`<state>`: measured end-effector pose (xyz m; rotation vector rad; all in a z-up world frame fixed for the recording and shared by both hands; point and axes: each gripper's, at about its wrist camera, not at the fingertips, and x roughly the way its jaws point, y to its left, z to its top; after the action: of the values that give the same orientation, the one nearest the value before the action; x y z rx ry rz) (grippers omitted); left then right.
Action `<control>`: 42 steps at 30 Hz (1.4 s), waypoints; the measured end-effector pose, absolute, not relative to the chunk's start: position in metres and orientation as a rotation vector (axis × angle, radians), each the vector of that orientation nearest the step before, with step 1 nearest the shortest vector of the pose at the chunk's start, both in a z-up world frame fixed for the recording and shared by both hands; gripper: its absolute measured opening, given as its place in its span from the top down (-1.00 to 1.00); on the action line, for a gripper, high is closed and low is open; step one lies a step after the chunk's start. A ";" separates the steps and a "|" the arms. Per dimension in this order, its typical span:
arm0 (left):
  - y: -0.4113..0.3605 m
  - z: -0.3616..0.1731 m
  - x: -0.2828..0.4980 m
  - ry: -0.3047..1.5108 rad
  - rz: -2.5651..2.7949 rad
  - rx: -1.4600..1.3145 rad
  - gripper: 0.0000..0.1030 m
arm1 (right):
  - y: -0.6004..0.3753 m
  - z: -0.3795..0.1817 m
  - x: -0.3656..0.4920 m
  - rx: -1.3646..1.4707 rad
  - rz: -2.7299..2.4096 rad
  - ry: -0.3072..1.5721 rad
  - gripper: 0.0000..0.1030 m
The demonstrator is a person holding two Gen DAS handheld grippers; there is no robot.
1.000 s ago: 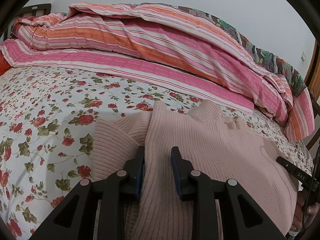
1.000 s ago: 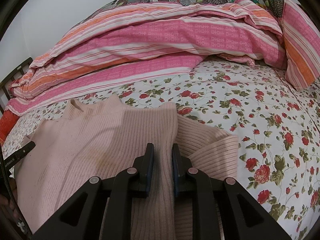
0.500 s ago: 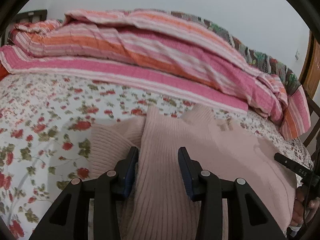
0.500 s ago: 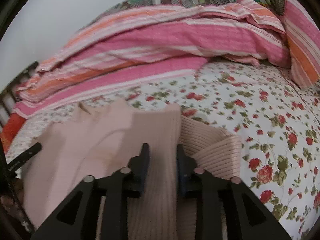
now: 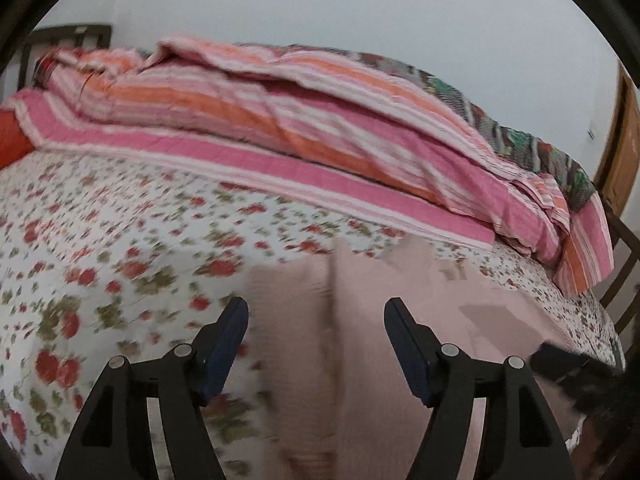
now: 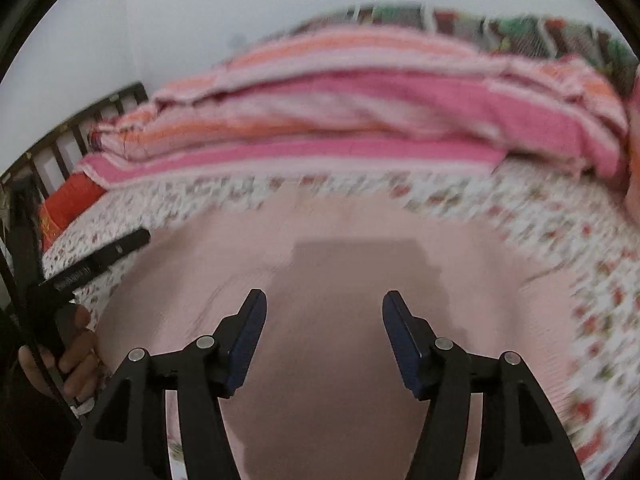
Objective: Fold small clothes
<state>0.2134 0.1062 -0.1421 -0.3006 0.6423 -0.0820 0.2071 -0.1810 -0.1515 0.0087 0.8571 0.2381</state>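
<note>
Both views blurred; fine detail unreliable.

Pink sweater [image 5: 400, 320] lies flat on the floral bedsheet [image 5: 100, 248], near edge of the bed. In the left wrist view it fills the frame from 6 to 3 o'clock; a vertical fold line or edge runs up it at about 12 o'clock from the tongs. In the right wrist view the sweater [image 6: 340, 240] takes the whole centre and lower half, with a darker shadow patch on it ahead of the tongs.

Left gripper [image 5: 316, 340]: jaws well apart and opening. Sweater fabric shows in the gap below them, but the pads do not press on it. Left finger sits over the floral sheet at the sweater's edge, right finger over the knit.

Right gripper [image 6: 324, 332]: jaws also apart and opening, above the middle of the sweater, nothing clamped. Blue pads visible on the inner faces of both fingers.

Striped pink-and-orange quilt [image 5: 300, 120] heaped along the far side of the bed, 10 to 2 o'clock in both views; a darker patterned cover [image 5: 520, 136] shows behind it. Red cushion [image 6: 68, 204] at 9 o'clock in the right view, by the dark slatted bed frame [image 6: 60, 136].

Person's hand [image 6: 76, 348] at 8 o'clock in the right view, wrapped around the handle of the other device. No containers in sight; the sweater rests directly on the sheet.
</note>
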 end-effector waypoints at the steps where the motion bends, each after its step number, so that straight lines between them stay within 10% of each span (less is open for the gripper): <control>1: 0.113 -0.144 0.212 0.652 -0.081 -0.313 -0.33 | -0.170 -0.158 0.212 -0.031 0.189 0.868 -0.16; 18: 0.136 -0.164 0.222 0.763 -0.190 -0.442 -0.35 | -0.153 -0.173 0.326 -0.041 0.024 1.080 -0.06; 42: 0.113 -0.178 0.206 0.828 -0.339 -0.418 -0.39 | -0.158 -0.157 0.125 -0.184 0.177 0.845 -0.06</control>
<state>0.2061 0.1129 -0.1779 -0.4183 0.8276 -0.3392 0.1254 -0.1578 -0.1572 -0.1840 0.8447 0.1768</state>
